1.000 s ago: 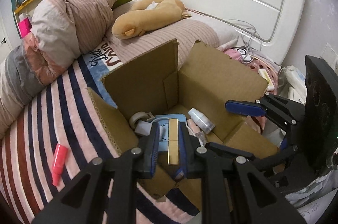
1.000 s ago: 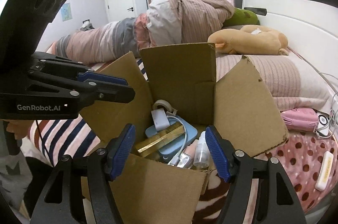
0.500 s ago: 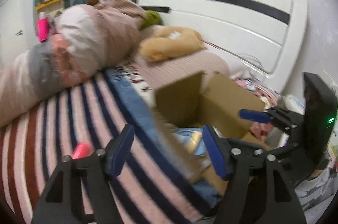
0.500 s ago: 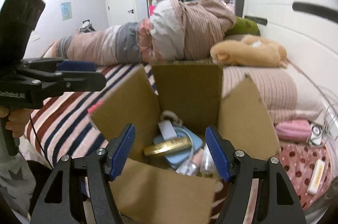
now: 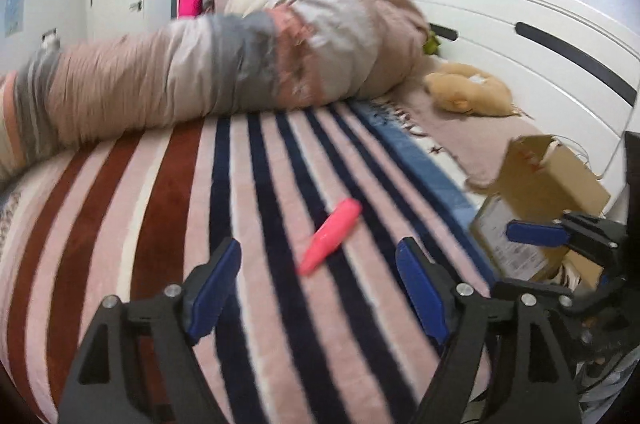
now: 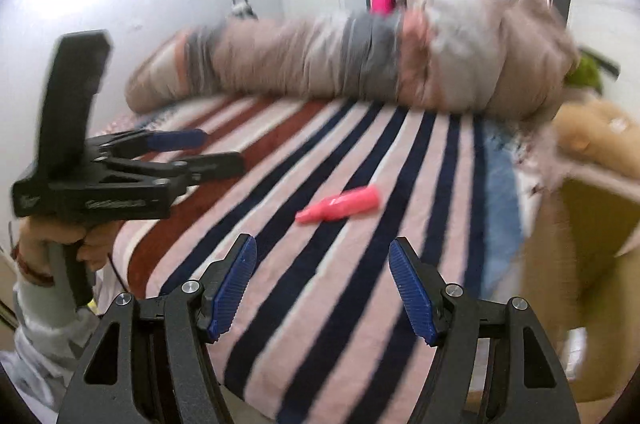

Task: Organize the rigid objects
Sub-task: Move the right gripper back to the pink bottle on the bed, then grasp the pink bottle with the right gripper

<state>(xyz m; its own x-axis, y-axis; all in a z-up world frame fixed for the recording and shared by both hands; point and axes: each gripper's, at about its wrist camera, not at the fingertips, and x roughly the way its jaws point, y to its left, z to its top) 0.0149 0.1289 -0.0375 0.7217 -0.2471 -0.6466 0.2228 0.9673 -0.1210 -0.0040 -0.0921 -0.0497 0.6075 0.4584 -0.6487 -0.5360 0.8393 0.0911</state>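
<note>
The cardboard box (image 5: pixel 548 183) sits off to the right of the left gripper's (image 5: pixel 320 288) fingers, its contents out of sight (only flaps and a labelled side show). On the striped blanket (image 5: pixel 248 207), a rolled duvet (image 5: pixel 224 71) lies beyond both grippers. The pink tube (image 5: pixel 332 240) rests just ahead, between the spread fingers — untouched. The right gripper (image 6: pixel 322 288) is likewise wide apart, holding nothing.
</note>
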